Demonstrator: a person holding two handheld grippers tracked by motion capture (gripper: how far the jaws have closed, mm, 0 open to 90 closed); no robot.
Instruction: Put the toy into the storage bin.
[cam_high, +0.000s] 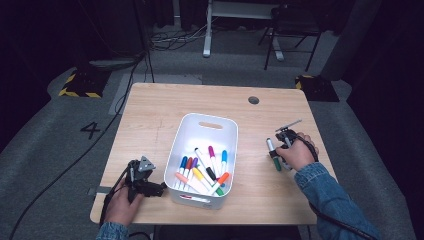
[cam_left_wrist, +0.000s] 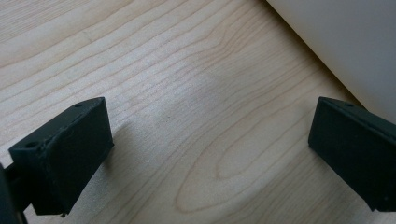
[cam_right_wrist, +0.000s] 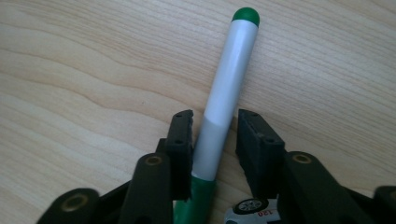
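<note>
At right of centre in the high view the right gripper straddles the green marker lying on the table, jaws near but seemingly not yet clamped; next move: close, lift toward the white bin; left gripper idles wide open, empty.

Bench: light wood-grain top, matt, smooth; grain lines clear in both gripper views. Bin: white plastic, smooth, slight sheen, moulded w/ rounded rim. Green marker: plastic barrel, pale grey-white, smooth w/ soft gloss; end plug and cap green plastic, semi-gloss. Markers in bin: same white plastic barrels, coloured plastic caps. Left claw: black plastic blocks, matt, faintly grainy texture, fine layer lines at edges. Right claw: black matt plastic, brass-look metal inserts at pivots. Sleeve: blue denim cloth. Floor: grey carpet, rough, matt.
</note>
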